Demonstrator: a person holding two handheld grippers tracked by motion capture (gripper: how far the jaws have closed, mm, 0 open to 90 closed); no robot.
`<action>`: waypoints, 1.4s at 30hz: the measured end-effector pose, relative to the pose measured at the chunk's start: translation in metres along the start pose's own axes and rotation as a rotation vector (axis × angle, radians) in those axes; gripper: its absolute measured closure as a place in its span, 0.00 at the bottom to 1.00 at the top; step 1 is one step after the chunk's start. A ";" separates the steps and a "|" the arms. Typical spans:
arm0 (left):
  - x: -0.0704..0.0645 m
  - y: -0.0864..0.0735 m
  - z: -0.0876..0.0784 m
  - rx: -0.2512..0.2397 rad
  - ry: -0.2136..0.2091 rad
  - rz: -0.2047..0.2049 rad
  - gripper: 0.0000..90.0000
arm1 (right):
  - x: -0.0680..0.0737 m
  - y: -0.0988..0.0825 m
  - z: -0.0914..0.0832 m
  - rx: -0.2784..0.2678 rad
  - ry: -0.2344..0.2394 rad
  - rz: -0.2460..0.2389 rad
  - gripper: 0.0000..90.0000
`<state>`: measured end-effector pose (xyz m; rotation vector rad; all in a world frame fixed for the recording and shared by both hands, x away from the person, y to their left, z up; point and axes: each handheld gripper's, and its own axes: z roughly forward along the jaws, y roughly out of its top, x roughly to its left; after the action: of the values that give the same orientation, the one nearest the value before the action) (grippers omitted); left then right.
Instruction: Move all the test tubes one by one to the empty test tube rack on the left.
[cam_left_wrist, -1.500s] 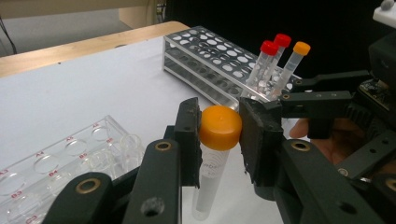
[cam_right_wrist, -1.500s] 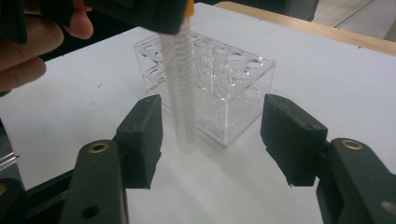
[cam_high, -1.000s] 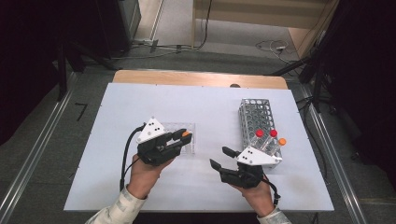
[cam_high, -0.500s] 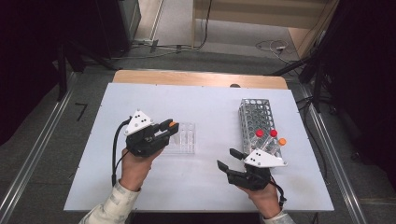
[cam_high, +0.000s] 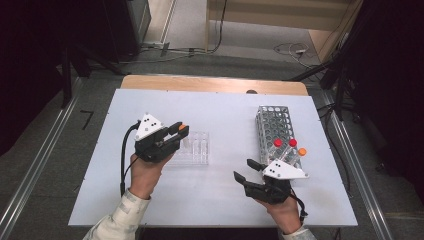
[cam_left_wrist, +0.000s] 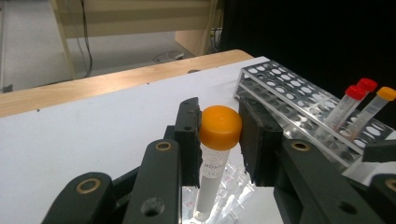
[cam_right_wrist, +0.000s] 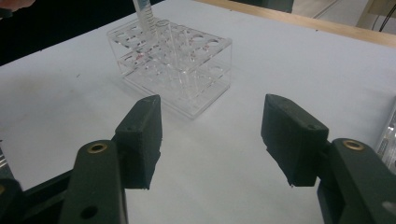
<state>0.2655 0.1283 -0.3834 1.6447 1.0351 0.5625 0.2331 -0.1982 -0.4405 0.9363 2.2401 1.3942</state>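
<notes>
My left gripper (cam_high: 176, 132) is shut on the orange cap (cam_left_wrist: 220, 127) of a clear tube (cam_left_wrist: 211, 179), which hangs upright. Its lower end reaches into the left end of a clear acrylic rack (cam_high: 198, 149). In the right gripper view that tube (cam_right_wrist: 145, 17) enters a hole at the far corner of the acrylic rack (cam_right_wrist: 187, 70). My right gripper (cam_high: 247, 170) rests low near the table's front edge, right of the rack, open with nothing between its jaws (cam_right_wrist: 212, 135).
A grey perforated rack (cam_high: 275, 125) stands at the right and holds two red-capped tubes (cam_high: 278, 143) and an orange-capped tube (cam_high: 302, 151) at its near end. A wooden strip (cam_high: 210, 82) borders the white table (cam_high: 220, 110) at the back.
My left gripper has carried the orange-capped tube a little leftwards and away, to the left end of the clear rack. The right gripper has stayed put.
</notes>
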 end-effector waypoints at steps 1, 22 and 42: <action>0.000 0.000 0.001 0.002 0.001 0.001 0.78 | 0.000 0.000 0.000 0.001 0.000 0.002 0.41; -0.006 -0.031 0.019 0.084 0.049 0.018 0.78 | 0.000 -0.002 0.002 0.015 0.001 -0.002 0.41; -0.004 -0.031 0.017 0.084 0.029 -0.016 0.66 | -0.003 -0.003 -0.003 0.012 -0.012 0.008 0.41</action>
<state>0.2656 0.1182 -0.4176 1.7049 1.1051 0.5405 0.2326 -0.2031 -0.4422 0.9555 2.2402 1.3765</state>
